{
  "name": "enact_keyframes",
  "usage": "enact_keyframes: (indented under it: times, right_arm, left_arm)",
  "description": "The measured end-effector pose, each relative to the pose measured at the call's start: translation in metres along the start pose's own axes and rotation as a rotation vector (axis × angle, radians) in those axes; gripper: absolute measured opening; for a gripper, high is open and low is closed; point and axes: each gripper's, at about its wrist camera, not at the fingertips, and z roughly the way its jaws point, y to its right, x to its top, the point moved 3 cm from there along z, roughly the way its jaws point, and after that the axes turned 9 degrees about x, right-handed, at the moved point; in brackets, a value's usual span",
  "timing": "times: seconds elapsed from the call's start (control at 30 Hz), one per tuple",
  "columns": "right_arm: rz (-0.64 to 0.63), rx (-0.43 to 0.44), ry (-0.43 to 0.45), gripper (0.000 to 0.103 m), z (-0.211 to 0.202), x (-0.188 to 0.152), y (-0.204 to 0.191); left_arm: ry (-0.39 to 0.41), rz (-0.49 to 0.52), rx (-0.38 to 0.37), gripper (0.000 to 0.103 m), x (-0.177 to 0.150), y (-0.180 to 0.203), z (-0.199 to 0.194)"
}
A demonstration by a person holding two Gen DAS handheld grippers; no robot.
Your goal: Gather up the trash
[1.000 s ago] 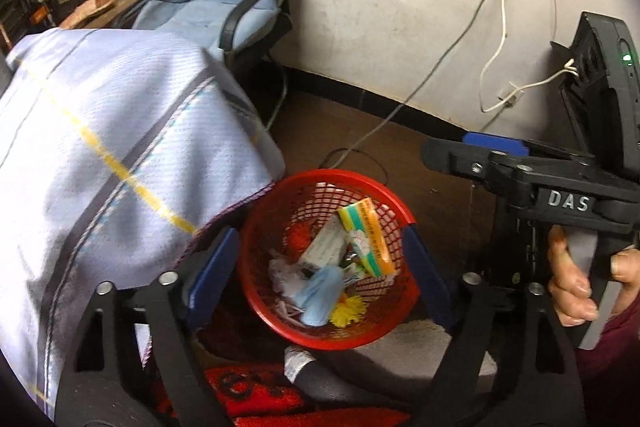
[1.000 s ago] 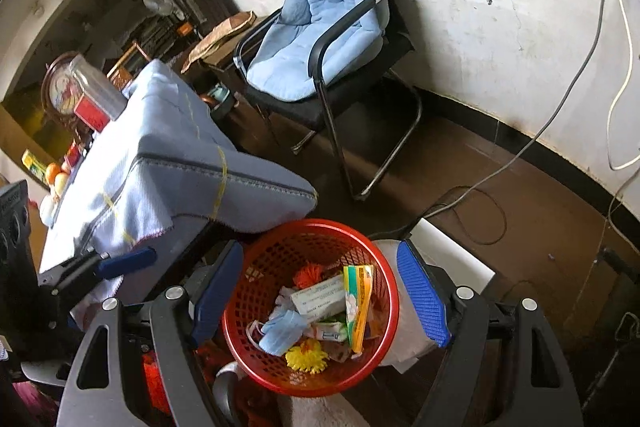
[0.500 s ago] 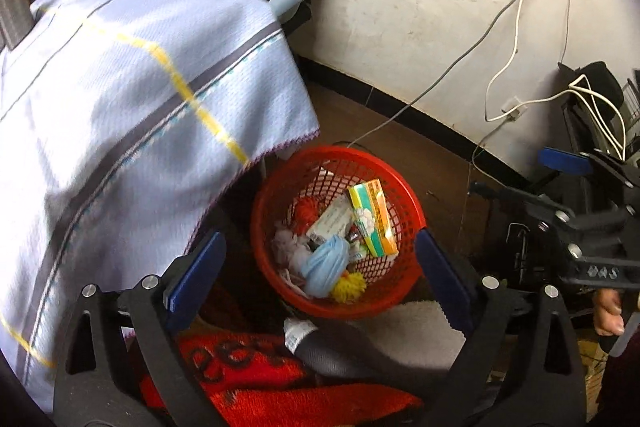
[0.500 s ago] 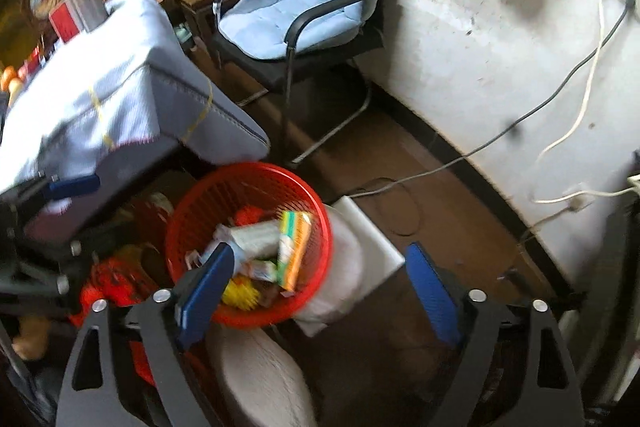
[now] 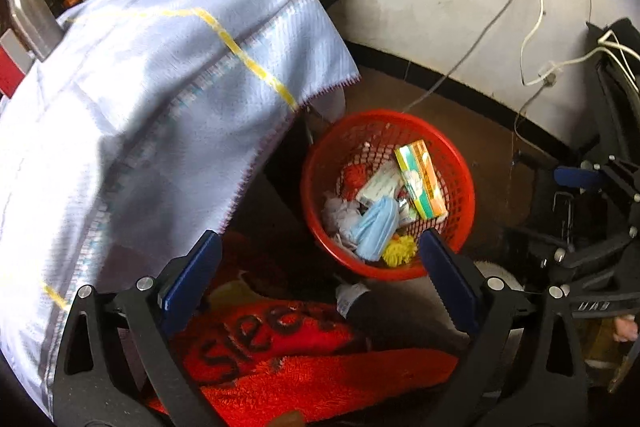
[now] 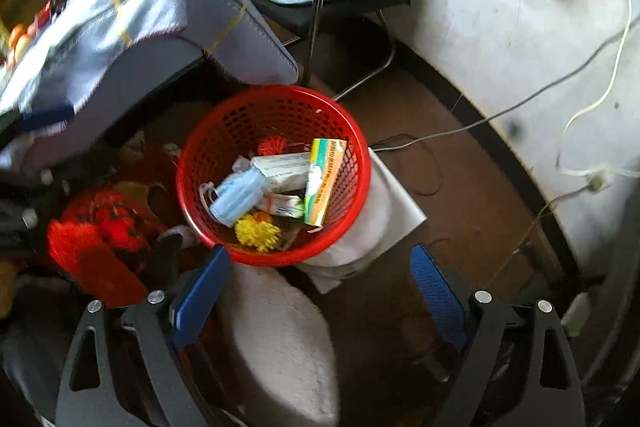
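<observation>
Below both cameras, a red mesh basket (image 6: 272, 175) stands on the floor beside the cloth-covered tabletop (image 5: 160, 107), holding a blue face mask (image 6: 238, 197), a yellow-green carton (image 6: 324, 181), a white packet (image 6: 282, 167) and a yellow pompom (image 6: 256, 233). Left hand-held gripper (image 5: 316, 277) and right hand-held gripper (image 6: 318, 285) have just been opening; both stand wide, nothing between the jaws. Likely risks: a passing finger clips the rim and tips the light basket; the draped cloth or the wall cables (image 6: 500, 115) snag a gripper.
</observation>
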Motion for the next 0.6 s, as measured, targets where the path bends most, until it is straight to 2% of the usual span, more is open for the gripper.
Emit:
enact_keyframes:
  times: [0.13, 0.23, 0.33, 0.6]
  right_arm:
    - [0.097, 0.036, 0.031, 0.090, 0.008, -0.006, 0.008]
    - [0.155, 0.043, 0.016, 0.090, 0.023, -0.017, 0.014]
    - [0.174, 0.001, 0.046, 0.090, 0.028, -0.024, 0.017]
    - [0.206, -0.036, 0.062, 0.090, 0.032, -0.032, 0.018]
  left_arm:
    - [-0.025, 0.051, 0.023, 0.095, -0.004, 0.008, 0.014]
    - [-0.033, 0.087, 0.024, 0.095, -0.007, 0.015, 0.021]
    - [-0.040, 0.102, 0.012, 0.095, -0.007, 0.019, 0.025]
    - [-0.055, 0.134, 0.033, 0.095, -0.009, 0.029, 0.032]
